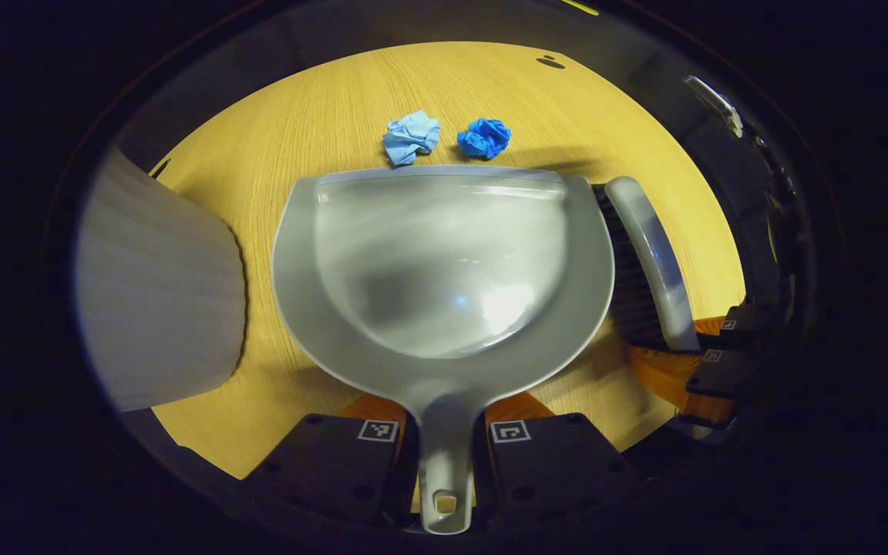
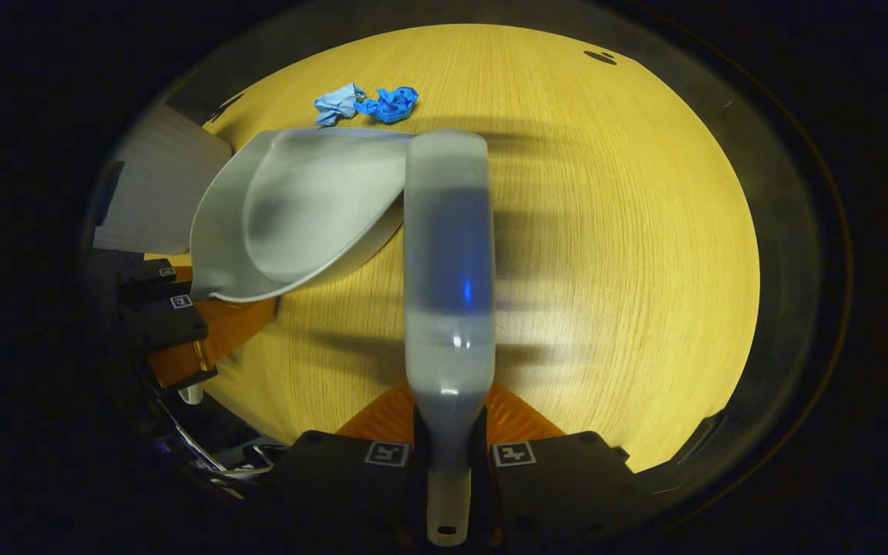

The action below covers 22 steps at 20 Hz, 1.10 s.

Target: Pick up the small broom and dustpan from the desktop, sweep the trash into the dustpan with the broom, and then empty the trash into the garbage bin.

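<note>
In the left gripper view, the left gripper [image 1: 444, 462] has its fingers pinching the dustpan [image 1: 444, 262] by its handle, the pan's front lip pointing at the trash. In the right gripper view, the right gripper [image 2: 448, 462] has its fingers pinching the broom [image 2: 448, 262] by its handle, just beside the pan's right side. Beyond the lip, near the table's [image 1: 321, 100] far edge, lie two paper wads, pale blue [image 1: 411, 137] and deep blue [image 1: 484, 137], not yet swept. The bin [image 1: 159, 285] stands at the left edge. Pickup looks done; sweeping and emptying remain.
</note>
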Available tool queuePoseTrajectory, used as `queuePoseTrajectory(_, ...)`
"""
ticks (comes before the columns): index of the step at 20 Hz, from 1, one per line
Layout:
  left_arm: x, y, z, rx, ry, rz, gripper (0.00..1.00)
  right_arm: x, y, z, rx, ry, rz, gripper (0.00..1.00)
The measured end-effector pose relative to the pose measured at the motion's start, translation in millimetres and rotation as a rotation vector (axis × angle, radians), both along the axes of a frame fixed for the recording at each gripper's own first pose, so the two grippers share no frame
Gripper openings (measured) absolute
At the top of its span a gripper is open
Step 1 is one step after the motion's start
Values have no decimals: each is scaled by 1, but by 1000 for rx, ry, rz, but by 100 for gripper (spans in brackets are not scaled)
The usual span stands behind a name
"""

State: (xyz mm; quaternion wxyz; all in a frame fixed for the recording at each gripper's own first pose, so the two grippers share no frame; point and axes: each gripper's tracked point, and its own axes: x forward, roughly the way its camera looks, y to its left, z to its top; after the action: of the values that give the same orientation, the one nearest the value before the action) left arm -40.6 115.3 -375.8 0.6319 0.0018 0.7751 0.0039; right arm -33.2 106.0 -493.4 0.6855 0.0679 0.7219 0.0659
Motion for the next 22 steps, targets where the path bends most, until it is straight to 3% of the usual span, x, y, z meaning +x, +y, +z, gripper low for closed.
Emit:
queuePoseTrajectory(1, -4, 1, 2, -7, 1, 2, 27, -2, -4, 0, -19, -12, -8, 20)
queuePoseTrajectory(3, -14, 5, 5, -10, 3, 10, 27, -5, -21, 3, -95, -71, 28, 25)
queuePoseTrajectory(6, -31, 7, 13, -45, -14, 25, 28, 8, -19, 25, -44, -167, -11, 25)
queuePoseTrajectory(9, -42, 10, 17, -65, -18, 42, 27, 60, -37, 57, -65, -269, 33, 25)
queuePoseTrajectory(12, -48, 19, 20, -34, -14, 13, 27, 146, -49, 85, -88, -368, 105, 25)
queuePoseTrajectory(17, -52, 28, 25, 3, -14, -55, 27, 267, -63, 95, -206, -463, 297, 24)
queuePoseTrajectory(20, -60, 38, 18, 55, 10, -89, 27, 302, -43, 68, -246, -449, 472, 24)
queuePoseTrajectory(22, -66, 35, 16, 33, 19, -62, 27, 301, -21, 43, -230, -390, 572, 25)
